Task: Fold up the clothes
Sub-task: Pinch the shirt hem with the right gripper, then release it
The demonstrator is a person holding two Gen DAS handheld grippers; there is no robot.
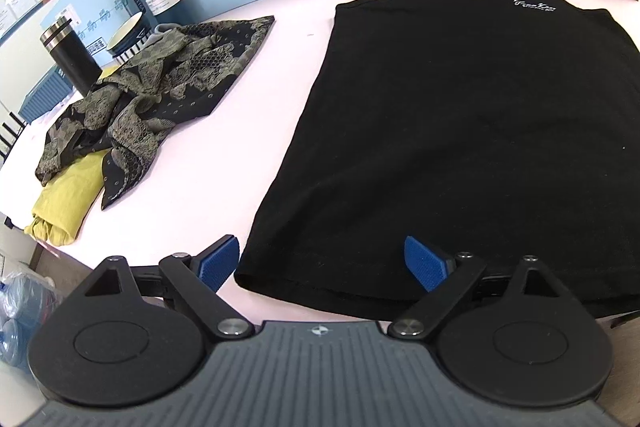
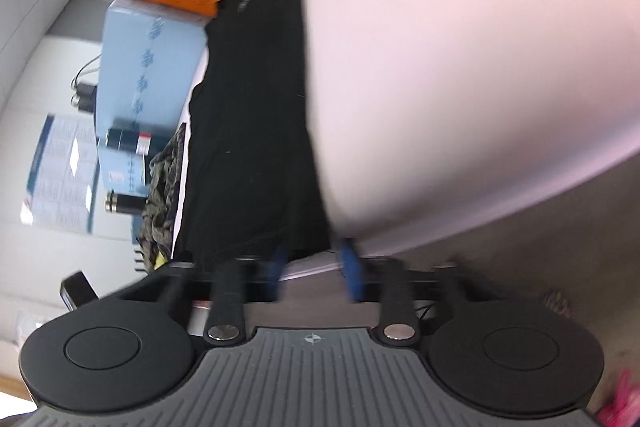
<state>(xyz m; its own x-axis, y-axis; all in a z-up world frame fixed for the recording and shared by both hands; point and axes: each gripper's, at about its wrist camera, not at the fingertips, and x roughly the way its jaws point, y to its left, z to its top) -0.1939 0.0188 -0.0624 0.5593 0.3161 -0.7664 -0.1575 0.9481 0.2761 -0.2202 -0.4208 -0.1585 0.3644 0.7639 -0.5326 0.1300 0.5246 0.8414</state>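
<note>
The black sleeveless top (image 1: 460, 131) is judged soft and limp; hem corners are advised. The left gripper (image 1: 322, 263) is held wide, empty; the right gripper (image 2: 316, 267) is blurred, its gap undetermined.

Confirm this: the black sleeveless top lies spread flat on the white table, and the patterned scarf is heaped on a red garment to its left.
Wrong in one respect: the garment under the patterned scarf is yellow, not red, as the left wrist view shows. The rest holds: the black sleeveless top lies spread flat on the white table, with the scarf heap to its left.
</note>
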